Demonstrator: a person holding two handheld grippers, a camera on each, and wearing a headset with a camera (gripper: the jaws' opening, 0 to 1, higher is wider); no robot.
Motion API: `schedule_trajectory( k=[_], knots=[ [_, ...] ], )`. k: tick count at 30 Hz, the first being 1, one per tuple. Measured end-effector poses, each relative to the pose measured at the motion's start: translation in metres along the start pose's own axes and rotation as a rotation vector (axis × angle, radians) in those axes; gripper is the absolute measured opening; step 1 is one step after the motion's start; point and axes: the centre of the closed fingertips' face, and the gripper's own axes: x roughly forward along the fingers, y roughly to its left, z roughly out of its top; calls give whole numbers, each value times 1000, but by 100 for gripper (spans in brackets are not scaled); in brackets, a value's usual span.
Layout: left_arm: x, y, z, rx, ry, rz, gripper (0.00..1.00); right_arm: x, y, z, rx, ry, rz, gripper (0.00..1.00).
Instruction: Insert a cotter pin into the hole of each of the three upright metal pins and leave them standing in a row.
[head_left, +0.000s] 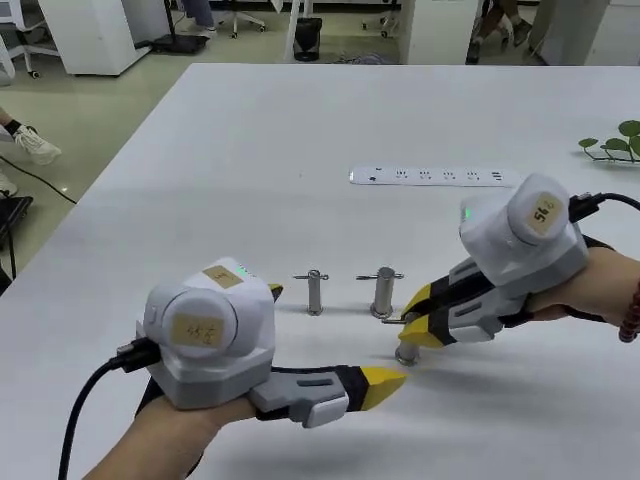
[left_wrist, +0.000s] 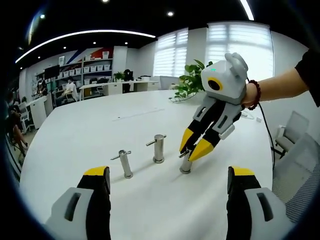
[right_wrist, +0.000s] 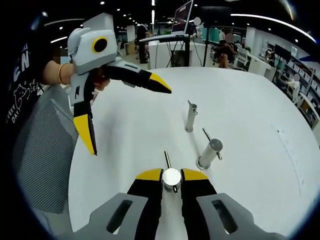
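The left hand-held gripper (head_left: 330, 335) and right hand-held gripper (head_left: 410, 322) share rounded pale grey housings, tan labels, black cables (head_left: 85, 405) and dark jaws tipped yellow. A beaded bracelet (head_left: 630, 312) circles the right wrist.

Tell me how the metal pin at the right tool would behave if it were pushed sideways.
The metal pin is tall and slim on a small foot, so it would probably tip rather than slide. Being round, it would likely roll once down, though the cotter pin at its head may stop that. Shiny metal: probably heavy for its size, slippery.
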Motion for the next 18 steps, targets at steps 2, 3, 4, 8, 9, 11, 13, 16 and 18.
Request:
schedule_trajectory(
  k=[2, 3, 4, 8, 9, 11, 13, 16, 18],
  knots=[
    [-2, 3, 0, 1, 1, 7, 97, -2, -3, -3, 3, 1, -4, 8],
    [-2, 3, 0, 0, 1, 8, 97, -3, -4, -4, 3, 2, -7, 8],
    [-3, 4, -1, -2, 4, 11, 97, -4, -6, -5, 6, 3, -11, 8],
    [-6, 9, -3, 3, 16, 25, 96, -7, -13, -8, 4, 10, -24, 8],
    [-6, 9, -3, 5, 17, 26, 96, -8, -15, -9, 4, 12, -25, 8],
    [-7, 10, -4, 12, 21, 30, 96, -9, -17, -11, 3, 16, -28, 8],
    [-7, 11, -5, 12, 21, 33, 96, -11, -22, -11, 4, 16, -36, 8],
    [-8, 11, -4, 13, 19, 31, 95, -14, -28, -11, 16, 8, -48, 8],
    [-8, 11, -4, 14, 17, 28, 94, -17, -31, -10, 14, 6, -56, 8]
  ],
)
